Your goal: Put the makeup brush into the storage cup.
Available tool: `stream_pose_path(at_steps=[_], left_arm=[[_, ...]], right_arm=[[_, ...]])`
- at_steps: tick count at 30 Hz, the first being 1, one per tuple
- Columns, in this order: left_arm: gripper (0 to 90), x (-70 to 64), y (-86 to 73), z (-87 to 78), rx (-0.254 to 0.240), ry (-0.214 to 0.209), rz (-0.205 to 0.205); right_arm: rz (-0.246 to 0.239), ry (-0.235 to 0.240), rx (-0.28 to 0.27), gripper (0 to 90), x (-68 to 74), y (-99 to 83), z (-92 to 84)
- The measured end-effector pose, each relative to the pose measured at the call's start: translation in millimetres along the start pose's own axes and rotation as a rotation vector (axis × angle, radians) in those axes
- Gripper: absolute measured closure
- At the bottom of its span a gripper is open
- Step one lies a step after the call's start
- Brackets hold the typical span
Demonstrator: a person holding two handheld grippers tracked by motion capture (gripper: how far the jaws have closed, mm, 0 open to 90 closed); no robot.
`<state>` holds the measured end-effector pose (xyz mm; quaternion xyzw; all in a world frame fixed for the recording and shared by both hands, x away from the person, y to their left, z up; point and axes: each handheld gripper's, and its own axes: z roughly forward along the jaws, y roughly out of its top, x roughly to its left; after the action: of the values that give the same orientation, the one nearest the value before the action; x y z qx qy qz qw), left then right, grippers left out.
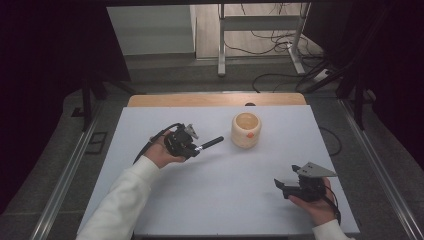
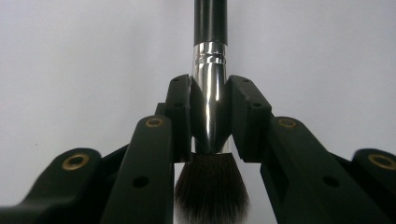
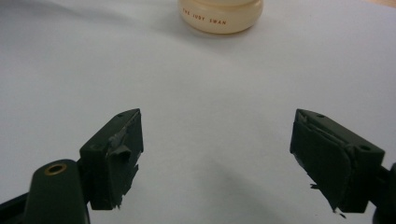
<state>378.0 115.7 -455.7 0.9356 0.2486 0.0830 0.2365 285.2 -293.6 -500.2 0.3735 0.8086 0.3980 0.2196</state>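
Brush up, cup next.
My left tool (image 2: pixel 210 119) gripped the makeup brush (image 2: pixel 210 88); right tool (image 3: pixel 217 158) gaped empty; handle needed aiming into the cream cup (image 1: pixel 246 129).

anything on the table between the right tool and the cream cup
Nothing: from the right tool to the cream cup the pale table is bare, clearest in the right gripper view.

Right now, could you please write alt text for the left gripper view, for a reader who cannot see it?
The left tongs are shut on the silver ferrule of a makeup brush. Its black handle points up and away; its dark bristles hang toward the camera, over a pale table.
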Motion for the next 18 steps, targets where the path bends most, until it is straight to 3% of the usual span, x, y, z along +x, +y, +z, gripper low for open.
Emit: stream_pose_path(at_steps=[10,18], left_arm=[[71.2,-14.5,0.5,-11.2,-0.019,0.008,0.029],[71.2,-18.5,-5.4,-17.7,-0.037,0.009,0.020]], right_arm=[[-0.001,-0.003,0.000,18.1,0.6,-0.1,0.5],[0.000,-0.004,0.001,18.1,0.5,-0.1,0.4]])
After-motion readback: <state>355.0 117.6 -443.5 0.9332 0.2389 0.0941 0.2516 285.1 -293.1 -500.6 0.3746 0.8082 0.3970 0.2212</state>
